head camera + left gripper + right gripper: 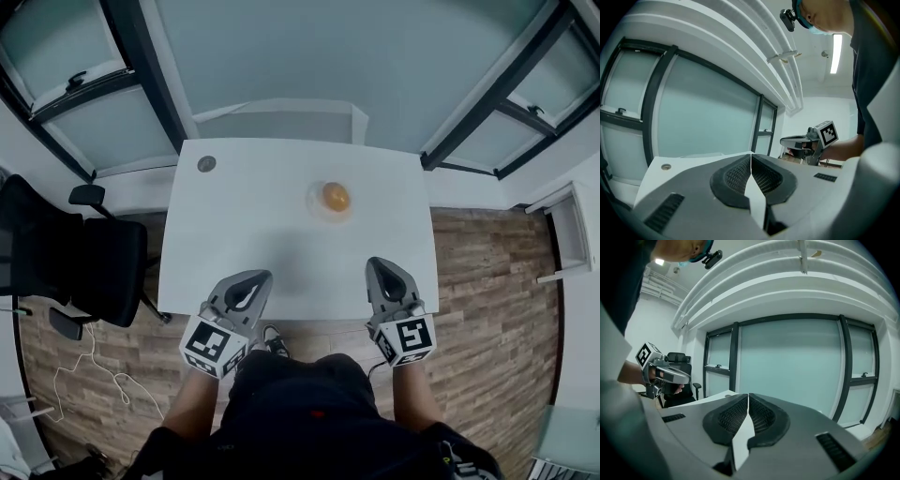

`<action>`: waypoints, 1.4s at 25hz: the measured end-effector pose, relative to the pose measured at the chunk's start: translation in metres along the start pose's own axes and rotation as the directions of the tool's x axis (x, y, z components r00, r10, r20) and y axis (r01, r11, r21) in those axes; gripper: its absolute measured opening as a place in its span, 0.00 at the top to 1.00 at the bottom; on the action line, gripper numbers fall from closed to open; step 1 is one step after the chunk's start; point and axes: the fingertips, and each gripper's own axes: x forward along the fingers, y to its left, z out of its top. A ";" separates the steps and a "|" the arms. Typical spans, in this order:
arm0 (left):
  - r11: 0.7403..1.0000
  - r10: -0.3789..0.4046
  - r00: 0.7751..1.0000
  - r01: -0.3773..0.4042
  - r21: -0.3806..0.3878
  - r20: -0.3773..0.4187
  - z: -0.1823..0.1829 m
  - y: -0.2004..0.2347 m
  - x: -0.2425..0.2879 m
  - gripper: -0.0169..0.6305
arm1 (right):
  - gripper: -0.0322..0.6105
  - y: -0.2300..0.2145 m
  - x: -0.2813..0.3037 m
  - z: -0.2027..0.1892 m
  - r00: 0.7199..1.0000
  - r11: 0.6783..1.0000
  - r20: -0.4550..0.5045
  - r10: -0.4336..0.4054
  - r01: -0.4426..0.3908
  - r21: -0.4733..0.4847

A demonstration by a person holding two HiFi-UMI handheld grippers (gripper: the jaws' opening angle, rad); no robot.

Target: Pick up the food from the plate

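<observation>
A round orange-yellow piece of food point(336, 196) lies on a small clear plate point(317, 208) at the right of the middle of the white table point(244, 225). My left gripper point(260, 277) hovers over the table's near edge at the left, its jaws shut and empty. My right gripper point(377, 262) hovers over the near edge at the right, also shut and empty, a short way in front of the plate. In the left gripper view the left gripper's point(751, 155) pads meet. In the right gripper view the right gripper's point(748, 395) pads meet too. Neither gripper view shows the plate.
A small round grey disc point(206, 163) sits at the table's far left corner. A black office chair point(89, 258) stands left of the table, with cables on the wood floor. Glass walls with dark frames rise behind the table. A white shelf unit point(570, 230) stands at the right.
</observation>
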 end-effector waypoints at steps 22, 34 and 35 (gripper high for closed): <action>0.985 0.156 0.987 -0.158 -0.063 -0.038 -0.005 0.031 0.052 0.94 | 0.82 -0.046 0.131 -0.068 0.950 0.971 -0.239 0.202 -0.227 -0.081; 0.938 0.296 0.945 -0.315 -0.147 -0.140 -0.038 0.038 0.062 0.94 | 0.41 -0.102 0.250 -0.169 0.901 0.977 -0.387 0.195 -0.213 -0.004; 0.933 0.307 0.941 -0.328 -0.152 -0.146 -0.039 0.041 0.062 0.94 | 0.39 -0.102 0.258 -0.179 0.890 0.976 -0.409 0.199 -0.219 -0.001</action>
